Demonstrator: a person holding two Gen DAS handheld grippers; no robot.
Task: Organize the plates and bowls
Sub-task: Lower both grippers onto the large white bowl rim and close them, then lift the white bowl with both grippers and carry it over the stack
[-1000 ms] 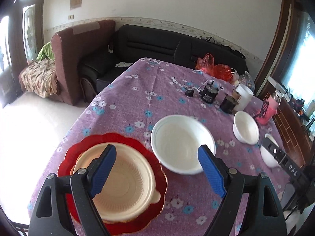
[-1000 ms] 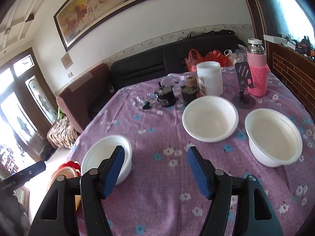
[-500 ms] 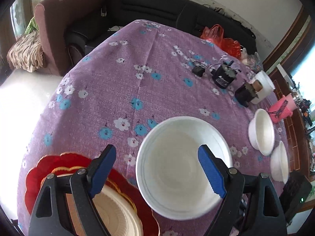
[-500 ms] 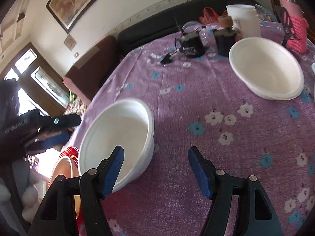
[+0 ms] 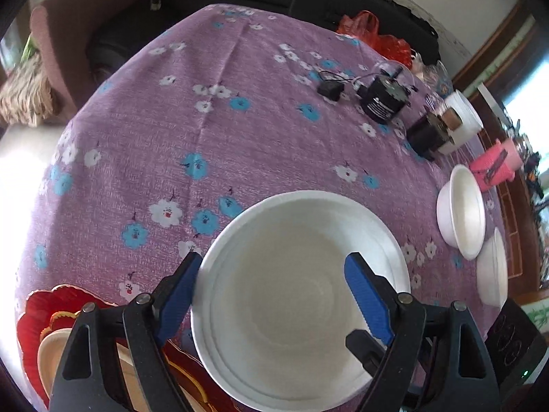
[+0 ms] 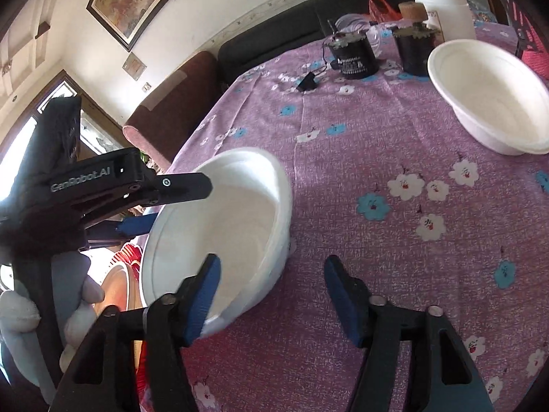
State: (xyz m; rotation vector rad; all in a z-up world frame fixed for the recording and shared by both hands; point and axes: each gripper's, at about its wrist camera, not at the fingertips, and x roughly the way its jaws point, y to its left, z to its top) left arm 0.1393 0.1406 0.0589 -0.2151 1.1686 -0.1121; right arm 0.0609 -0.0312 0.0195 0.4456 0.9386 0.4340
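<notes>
Left wrist: left gripper [image 5: 271,285] fingers spread, closing, straddling bowl [image 5: 298,295] wall on tabletop [image 5: 212,130] beside red plate [image 5: 34,312]. Right gripper [image 6: 271,292] fingers spread, closing, bowl's near rim between them.

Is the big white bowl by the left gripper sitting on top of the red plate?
No. In the left wrist view the big white bowl rests on the purple tablecloth, beside the red plate.

**Black claws, blue pads**

The left claw [image 5: 271,295] and right claw [image 6: 271,295] are black plastic frames with silver screws and ribbed blue pads [image 5: 367,304]. White "GenRobot.AI" lettering marks the left one. A pale grey knitted glove [image 6: 51,312] covers the hand.
</notes>
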